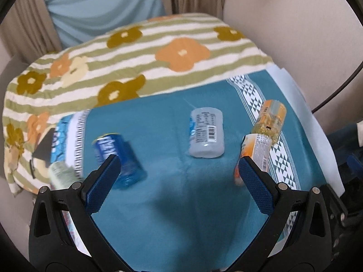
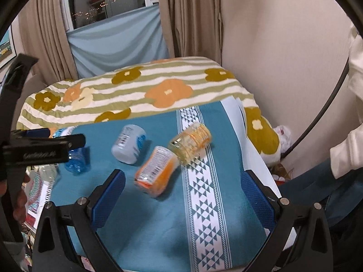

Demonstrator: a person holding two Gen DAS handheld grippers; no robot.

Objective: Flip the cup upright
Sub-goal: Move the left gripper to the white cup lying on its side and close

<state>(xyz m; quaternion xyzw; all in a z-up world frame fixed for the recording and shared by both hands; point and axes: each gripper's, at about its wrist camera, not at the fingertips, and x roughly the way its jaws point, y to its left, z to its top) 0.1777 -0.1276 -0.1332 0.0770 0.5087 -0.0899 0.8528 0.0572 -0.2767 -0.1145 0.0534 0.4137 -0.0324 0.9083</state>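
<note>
— Beige curtains (image 2: 188, 15) are hanging at the far side of the room, and a striped quilt with orange and olive flowers (image 1: 145, 52) is lying across the far part of the bed. What is sitting nearer?

— Spread over the near part is a teal cloth with a white triangle-patterned band (image 2: 145, 215), and four cups are lying on their sides on it. Farthest left is a blue translucent plastic cup (image 1: 120, 158); it is blurred in the left wrist view. Right of it, well apart, a pale frosted cup with a barcode label (image 1: 207, 133) is lying with one end toward the camera.

— And the orange ones?

— An orange-labelled plastic cup (image 2: 156, 172) is lying tilted, its far end touching a clear yellow-printed cup (image 2: 190, 142) that is resting across the white band.

— How are the tools standing?

— The left hand-held gripper (image 1: 179, 165) is hovering over the teal cloth with its blue-padded jaws spread wide, holding nothing; the blue cup is showing just beyond its left finger, the orange-labelled one beyond its right. The right hand-held gripper (image 2: 183, 179) is likewise gaping and empty, with the orange-labelled cup lying between and just beyond its fingers. I cannot tell whether either is touching a cup.
</note>
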